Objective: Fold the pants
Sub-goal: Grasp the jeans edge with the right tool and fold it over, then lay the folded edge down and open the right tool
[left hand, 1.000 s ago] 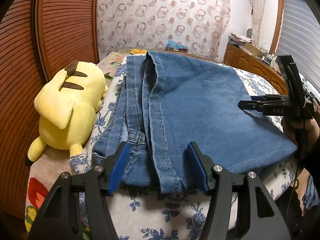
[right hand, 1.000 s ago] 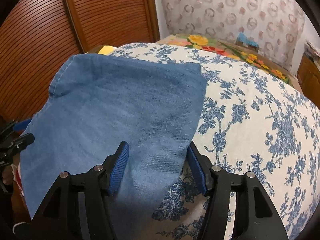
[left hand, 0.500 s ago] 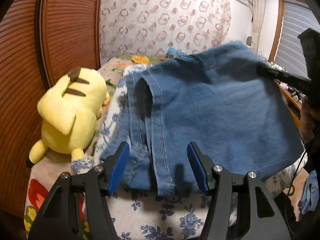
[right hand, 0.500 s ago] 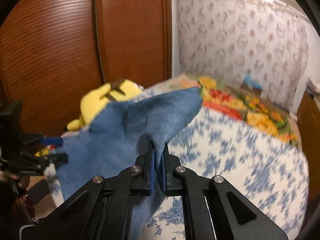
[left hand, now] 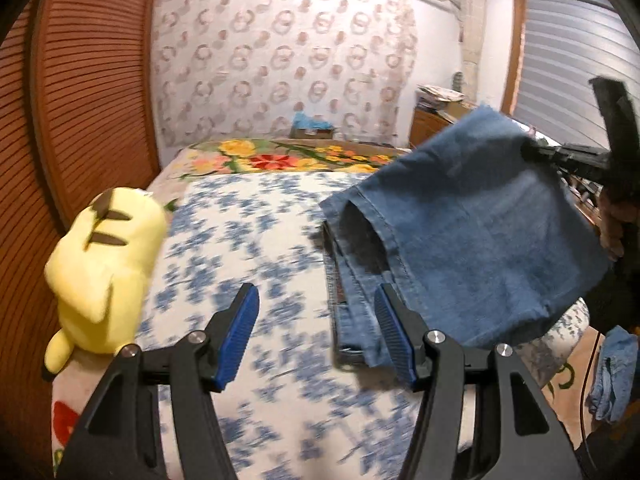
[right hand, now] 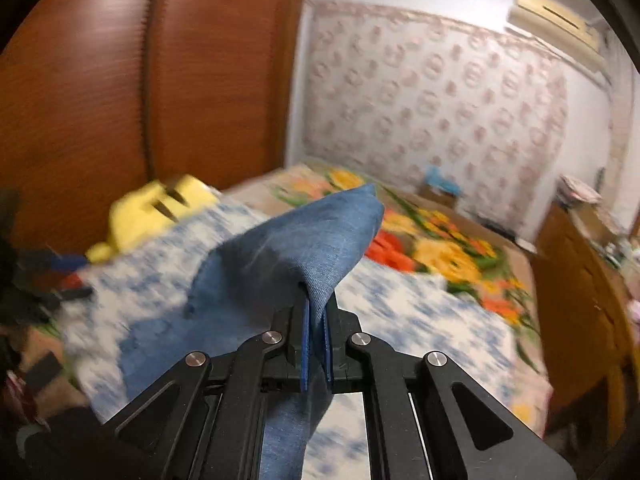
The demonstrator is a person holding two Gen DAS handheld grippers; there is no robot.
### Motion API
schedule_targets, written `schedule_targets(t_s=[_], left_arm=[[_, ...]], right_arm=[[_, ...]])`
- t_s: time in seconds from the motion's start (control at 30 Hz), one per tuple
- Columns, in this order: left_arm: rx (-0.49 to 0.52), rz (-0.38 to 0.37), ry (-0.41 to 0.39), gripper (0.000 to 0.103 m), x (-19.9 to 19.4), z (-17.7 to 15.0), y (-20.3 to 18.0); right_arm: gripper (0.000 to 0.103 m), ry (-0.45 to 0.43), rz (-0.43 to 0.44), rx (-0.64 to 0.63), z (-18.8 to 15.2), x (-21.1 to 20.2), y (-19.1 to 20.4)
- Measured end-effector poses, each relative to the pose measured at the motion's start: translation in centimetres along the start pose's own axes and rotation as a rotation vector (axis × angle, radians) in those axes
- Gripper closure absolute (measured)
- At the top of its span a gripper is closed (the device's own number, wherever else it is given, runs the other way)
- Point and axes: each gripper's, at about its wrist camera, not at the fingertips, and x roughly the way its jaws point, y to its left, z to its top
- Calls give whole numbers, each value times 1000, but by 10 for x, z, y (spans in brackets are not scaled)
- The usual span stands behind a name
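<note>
Blue denim pants (left hand: 472, 240): folded, lifted off the bed by one corner, hanging in the air at the right of the left wrist view; hem and seam edges droop toward the bedspread.

Right gripper (right hand: 316, 344): tongs pressed together on a pinch of the pants' fabric (right hand: 296, 256), which rises in a peak above the blue pads and trails down below them.

Left gripper (left hand: 316, 332): tongs spread, nothing between them; right pad just beside the hanging hem, contact not clear.

Bed (left hand: 248, 240): white cover with blue flower print, orange and yellow floral blanket at the far end.

Yellow plush toy (left hand: 104, 264): lying at the bed's left edge, next to the brown slatted wardrobe door (left hand: 88, 80).

Scene blurred in both views.
</note>
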Motion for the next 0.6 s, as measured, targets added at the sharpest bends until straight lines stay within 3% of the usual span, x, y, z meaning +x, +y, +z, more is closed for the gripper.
schedule_targets(t_s=[0.13,0.33,0.43,0.5,0.6], left_arm=[[37,-53,-1,44,15,13,-32],[89,-129,40,44,42,21,-80],[107,-152,67,44,52,17,-103],[119,-171,82,44,56,13,-116],[128,-193,99,44,62,6,-128]], right_arm=[[100,97,-89,55,-33,12,-57],[99,194,-87,194,-88,39,-97],[86,205,-85,252,-103,42,-103],[69,189,-80,278,-113,37,-106],[57,187,-41,319,-126,28,-110]])
